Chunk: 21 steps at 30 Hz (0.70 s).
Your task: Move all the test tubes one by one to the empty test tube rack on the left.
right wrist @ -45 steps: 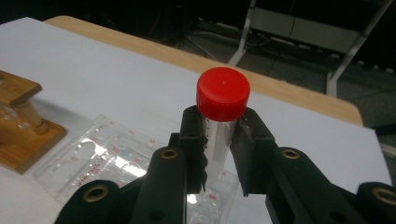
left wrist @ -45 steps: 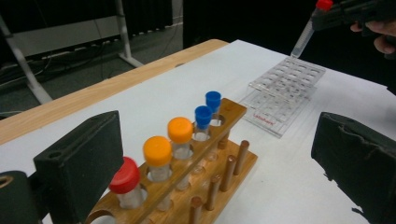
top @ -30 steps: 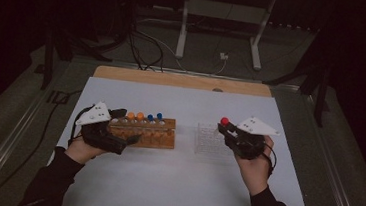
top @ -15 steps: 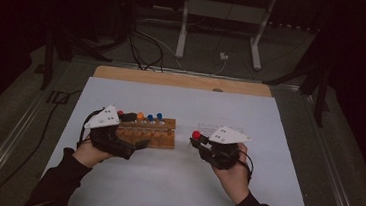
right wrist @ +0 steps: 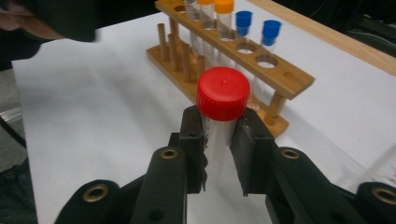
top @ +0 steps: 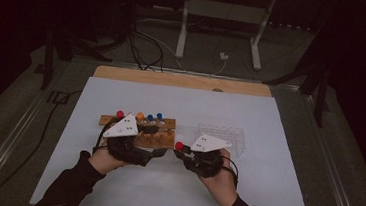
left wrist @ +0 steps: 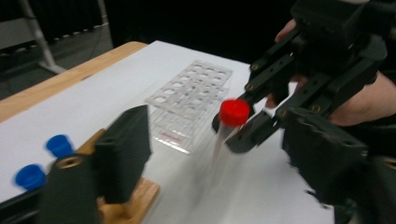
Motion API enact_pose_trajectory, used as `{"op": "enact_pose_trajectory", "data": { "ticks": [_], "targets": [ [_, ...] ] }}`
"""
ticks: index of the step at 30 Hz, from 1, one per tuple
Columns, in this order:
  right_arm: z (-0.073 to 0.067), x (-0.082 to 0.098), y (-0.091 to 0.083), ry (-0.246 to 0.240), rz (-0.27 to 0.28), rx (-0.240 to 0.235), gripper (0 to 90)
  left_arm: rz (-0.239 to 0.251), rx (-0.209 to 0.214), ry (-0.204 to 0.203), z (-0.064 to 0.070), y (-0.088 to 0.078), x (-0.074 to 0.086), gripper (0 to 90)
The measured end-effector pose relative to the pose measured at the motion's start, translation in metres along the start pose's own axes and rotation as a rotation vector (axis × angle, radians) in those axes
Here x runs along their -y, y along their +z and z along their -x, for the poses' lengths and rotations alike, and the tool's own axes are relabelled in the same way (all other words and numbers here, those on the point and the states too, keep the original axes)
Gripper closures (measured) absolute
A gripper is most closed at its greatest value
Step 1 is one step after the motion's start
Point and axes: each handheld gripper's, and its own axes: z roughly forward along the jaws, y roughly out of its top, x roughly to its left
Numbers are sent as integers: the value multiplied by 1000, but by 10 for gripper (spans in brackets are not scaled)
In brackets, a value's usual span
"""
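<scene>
My right gripper (right wrist: pixel 220 129) is shut on a clear tube with a red cap (right wrist: pixel 223 93), held upright just below the cap. It hovers near the right end of the wooden rack (top: pixel 168 125), which holds tubes with red, orange and blue caps (top: pixel 150 117). My left gripper (top: pixel 160 152) lies in front of the rack, pointing right at the red-capped tube (left wrist: pixel 232 113). Its jaws have just been closing and still stand apart. The tube shows in the gap ahead of them, and the pads do not touch it.
A clear plastic tube rack (top: pixel 221 135) stands to the right of the wooden one, behind my right hand. White paper (top: pixel 243 188) covers the table, with a wooden strip (top: pixel 183 80) along the far edge. Cables and a metal stand lie beyond.
My right gripper has carried the red-capped tube leftward from the clear rack to the wooden rack's right end. My left gripper has shifted right to meet it, and its jaws have narrowed.
</scene>
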Motion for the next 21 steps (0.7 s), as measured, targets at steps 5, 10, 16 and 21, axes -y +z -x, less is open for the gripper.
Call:
{"op": "enact_pose_trajectory", "data": {
  "ticks": [5, 10, 16, 21],
  "targets": [
    [-4, 0, 4, -10, -7, -16, 751, -9, 31, 5, 4, 10, 0, 436],
    [-6, -1, 4, -18, -3, -18, 751, -23, 59, 7, 7, 20, 0, 521],
    [-7, -1, 4, -20, 0, -17, 751, -42, 58, 3, 7, 31, 1, 626],
    [-7, -1, 4, -20, -1, -18, 750, -51, 74, -1, 4, 36, 1, 696]
  ]
}}
